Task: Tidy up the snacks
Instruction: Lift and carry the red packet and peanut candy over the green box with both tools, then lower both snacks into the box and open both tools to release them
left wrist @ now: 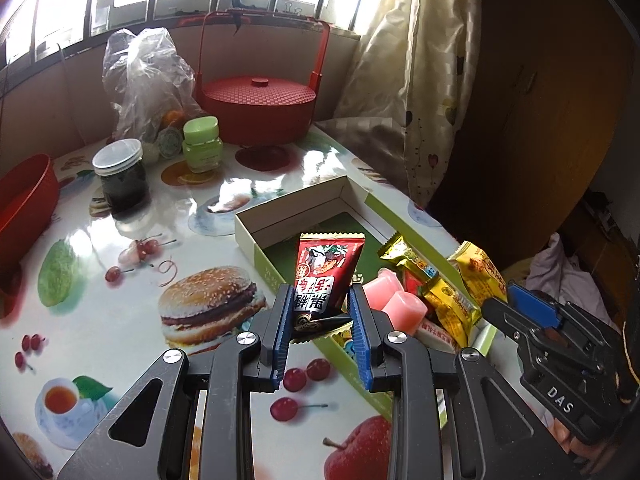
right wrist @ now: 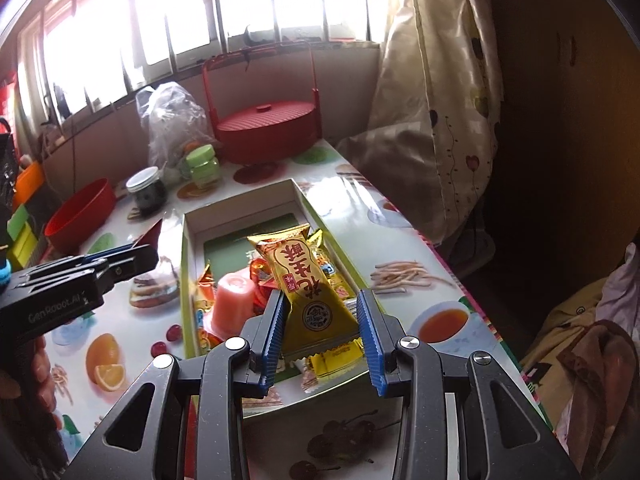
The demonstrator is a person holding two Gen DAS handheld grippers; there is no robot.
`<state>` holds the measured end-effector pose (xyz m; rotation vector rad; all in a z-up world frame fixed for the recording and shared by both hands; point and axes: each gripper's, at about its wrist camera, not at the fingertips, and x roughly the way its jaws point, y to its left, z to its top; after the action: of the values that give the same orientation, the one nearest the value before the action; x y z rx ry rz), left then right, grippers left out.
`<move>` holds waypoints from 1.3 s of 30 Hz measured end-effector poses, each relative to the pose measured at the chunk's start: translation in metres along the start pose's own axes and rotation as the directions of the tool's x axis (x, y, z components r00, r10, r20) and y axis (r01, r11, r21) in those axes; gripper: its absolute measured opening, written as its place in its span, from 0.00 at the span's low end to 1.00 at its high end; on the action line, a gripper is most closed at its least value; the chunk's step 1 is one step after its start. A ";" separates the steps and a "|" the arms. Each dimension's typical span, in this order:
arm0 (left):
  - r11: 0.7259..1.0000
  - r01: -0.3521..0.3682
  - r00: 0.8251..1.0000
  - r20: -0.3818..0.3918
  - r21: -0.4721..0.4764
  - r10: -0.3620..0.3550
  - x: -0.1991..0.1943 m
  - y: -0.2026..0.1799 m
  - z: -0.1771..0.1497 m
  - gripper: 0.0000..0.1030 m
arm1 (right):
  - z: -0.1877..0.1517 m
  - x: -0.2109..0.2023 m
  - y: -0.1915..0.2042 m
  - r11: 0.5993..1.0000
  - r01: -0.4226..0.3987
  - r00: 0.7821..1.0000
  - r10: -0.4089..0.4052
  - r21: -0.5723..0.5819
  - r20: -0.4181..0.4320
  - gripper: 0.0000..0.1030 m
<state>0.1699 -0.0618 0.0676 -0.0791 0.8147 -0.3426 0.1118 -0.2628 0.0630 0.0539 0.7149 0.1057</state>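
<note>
Two wrist fisheyes angled down, close over the table (left wrist: 120, 320), both sharing the open box (left wrist: 288, 216) and window.

red snack packet (left wrist: 326, 276) with black-and-white lettering, gold packet (right wrist: 310, 280) with red characters, pink jelly cups (left wrist: 402, 306), green-edged white box (left wrist: 256, 236), red lidded basket (left wrist: 258, 110), desk (left wrist: 120, 300) printed with burgers and cherries.

Snack packets (left wrist: 440, 292) in box (left wrist: 256, 232), lidded basket (left wrist: 258, 108) behind
</note>
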 end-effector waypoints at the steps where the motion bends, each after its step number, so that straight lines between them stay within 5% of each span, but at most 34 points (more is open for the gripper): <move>1: 1.000 -0.001 1.000 -0.006 -0.005 0.001 0.004 0.001 0.001 0.28 | 0.000 0.001 0.000 1.000 0.000 1.000 0.000 0.001 -0.004 0.34; 39: 1.000 -0.010 0.997 -0.075 0.006 0.010 0.055 -0.005 0.017 0.28 | 0.007 0.056 -0.006 1.000 -0.006 0.997 0.003 -0.027 -0.082 0.34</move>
<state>0.2158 -0.0859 0.0413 -0.0567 0.8885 -0.3403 0.1589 -0.2623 0.0314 0.0254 0.7953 0.1223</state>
